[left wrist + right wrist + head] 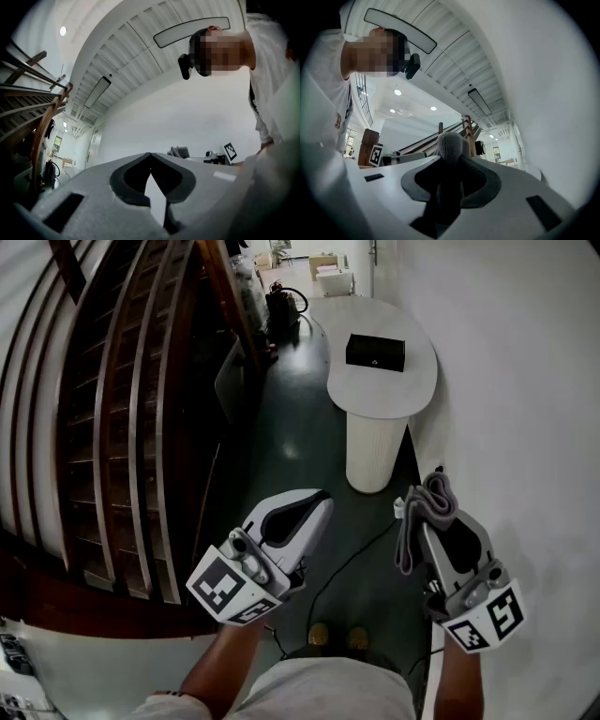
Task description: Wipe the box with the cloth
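A black box (375, 352) lies on a white rounded table (375, 390) far ahead, beside the white wall. My right gripper (433, 507) is shut on a grey cloth (427, 517), which bunches over the tips and hangs down its left side; in the right gripper view the cloth (451, 161) fills the gap between the jaws. My left gripper (322, 501) is shut with nothing in it, its tips meeting (150, 153). Both grippers are held near my body, well short of the table, tilted a little upward.
A dark wooden staircase (122, 409) with railings runs along the left. The table stands on a white ribbed pedestal (373, 451). A black cable (352, 559) trails over the dark green floor. Black equipment (281, 307) sits beyond the table's far end.
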Motion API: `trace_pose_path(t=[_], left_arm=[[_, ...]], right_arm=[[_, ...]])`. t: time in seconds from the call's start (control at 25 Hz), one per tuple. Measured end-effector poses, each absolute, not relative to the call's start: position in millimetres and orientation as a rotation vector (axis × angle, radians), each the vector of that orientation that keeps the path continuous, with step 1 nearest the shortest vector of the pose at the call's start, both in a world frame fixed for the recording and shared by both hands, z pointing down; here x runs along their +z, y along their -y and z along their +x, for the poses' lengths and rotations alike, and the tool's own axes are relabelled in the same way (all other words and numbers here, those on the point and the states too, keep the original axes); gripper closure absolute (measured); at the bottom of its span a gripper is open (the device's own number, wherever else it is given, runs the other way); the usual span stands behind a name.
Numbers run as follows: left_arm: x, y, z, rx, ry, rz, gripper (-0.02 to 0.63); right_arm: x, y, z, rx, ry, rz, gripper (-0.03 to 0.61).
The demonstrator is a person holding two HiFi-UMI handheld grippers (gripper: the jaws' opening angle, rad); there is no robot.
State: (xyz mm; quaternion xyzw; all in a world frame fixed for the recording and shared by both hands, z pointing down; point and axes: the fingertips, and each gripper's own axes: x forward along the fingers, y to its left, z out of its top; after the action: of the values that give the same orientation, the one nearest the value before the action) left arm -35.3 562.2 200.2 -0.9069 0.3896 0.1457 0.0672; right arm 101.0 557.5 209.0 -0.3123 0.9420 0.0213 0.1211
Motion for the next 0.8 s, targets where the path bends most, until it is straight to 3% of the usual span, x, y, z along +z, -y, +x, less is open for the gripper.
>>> trace_pose_path(t=[0.8], left_arm=[[193.3, -553.4, -82.3, 0.448, -1.107, -2.703, 0.598]], right_arm=[[205.3, -557.6, 75.6, 0.105, -2.719, -1.019, 0.479]])
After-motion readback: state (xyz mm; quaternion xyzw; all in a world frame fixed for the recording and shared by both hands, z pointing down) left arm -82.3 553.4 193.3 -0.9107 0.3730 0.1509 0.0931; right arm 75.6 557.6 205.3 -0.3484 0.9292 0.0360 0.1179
